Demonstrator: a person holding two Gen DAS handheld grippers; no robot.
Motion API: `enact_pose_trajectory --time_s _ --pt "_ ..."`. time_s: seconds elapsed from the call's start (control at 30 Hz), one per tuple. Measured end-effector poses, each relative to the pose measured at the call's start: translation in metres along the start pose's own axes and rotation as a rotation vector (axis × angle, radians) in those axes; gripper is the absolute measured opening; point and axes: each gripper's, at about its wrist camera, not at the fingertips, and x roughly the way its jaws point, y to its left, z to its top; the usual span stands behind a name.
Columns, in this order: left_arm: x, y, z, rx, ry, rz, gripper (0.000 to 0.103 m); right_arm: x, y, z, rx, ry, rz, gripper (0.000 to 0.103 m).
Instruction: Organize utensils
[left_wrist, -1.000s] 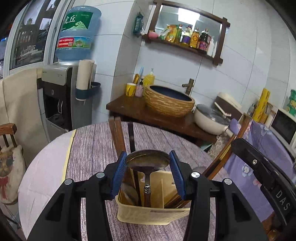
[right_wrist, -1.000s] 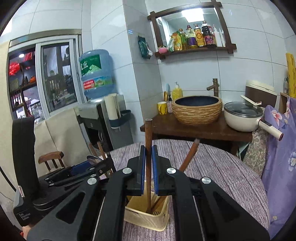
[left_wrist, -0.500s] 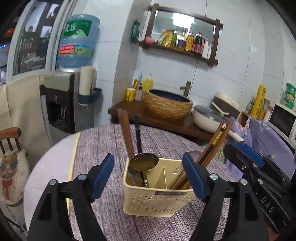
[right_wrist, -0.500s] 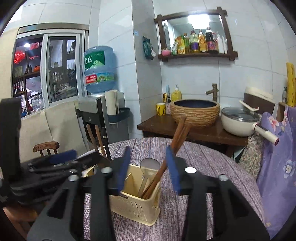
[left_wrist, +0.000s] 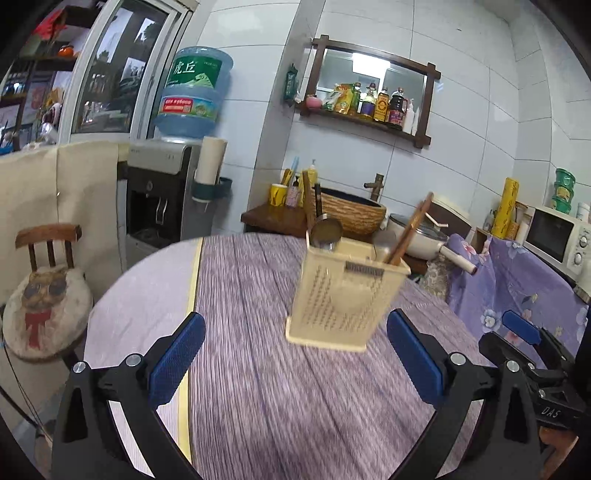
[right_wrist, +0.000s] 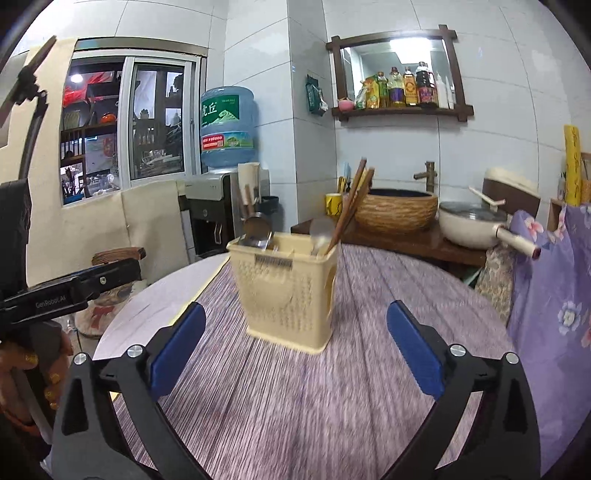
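Two grippers stand with their blue pads spread wide and nothing between them; both sets of jaws have just been opening. The left gripper (left_wrist: 295, 356) and the right gripper (right_wrist: 295, 345) each sit low over the round table (left_wrist: 280, 406), whose purple striped cloth fills the gap between the pads.

Going left to right in the left wrist view: a small wooden chair with a cat cushion (left_wrist: 46, 306), a water dispenser (left_wrist: 173, 177), then the cream utensil holder (left_wrist: 343, 299) standing upright on the table beyond the pads and clear of them. A metal ladle (left_wrist: 325, 232) and dark handles rise from its left compartment, wooden chopsticks (left_wrist: 410, 232) lean out of its right one. Only this view shows the microwave (left_wrist: 559, 238) at far right, and the right gripper's blue tip low at that edge.

The right wrist view hides the chair's cushion behind the left gripper's black body, held by a hand (right_wrist: 33, 373) at the left edge. It shows a window (right_wrist: 125, 125), the holder (right_wrist: 286, 288) from another corner, and a cream pan (right_wrist: 476, 223) on the wooden counter.
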Motion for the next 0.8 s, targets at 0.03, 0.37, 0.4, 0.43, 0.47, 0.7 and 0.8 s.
enact_pose_trajectory --time_s 0.03,0.37,0.4,0.43,0.47,0.7,0.8 --pt "-0.008 0.0 -0.011 0.003 -0.008 0.012 0.098 -0.006 0.005 -0.01 -0.008 0.002 0.007 0.097" --pt "-0.079 0.006 -0.095 -0.05 -0.015 0.059 0.098 -0.08 0.047 -0.101 -0.035 0.004 -0.02 0.097" --pt "-0.083 0.008 -0.1 -0.056 -0.011 0.059 0.098 -0.086 0.047 -0.105 -0.012 0.009 -0.018 0.097" --pt "-0.088 0.007 -0.105 -0.055 -0.008 0.068 0.098 -0.094 0.048 -0.111 0.016 0.014 -0.014 0.097" --pt "-0.092 0.007 -0.11 -0.053 -0.002 0.079 0.098 -0.099 0.048 -0.115 0.038 0.015 -0.011 0.097" --pt "-0.116 0.005 -0.123 -0.015 -0.027 0.106 0.098 -0.126 0.055 -0.13 0.029 0.007 -0.04 0.097" --pt "-0.122 0.006 -0.124 -0.021 -0.044 0.101 0.098 -0.135 0.051 -0.132 0.051 -0.003 -0.046 0.097"
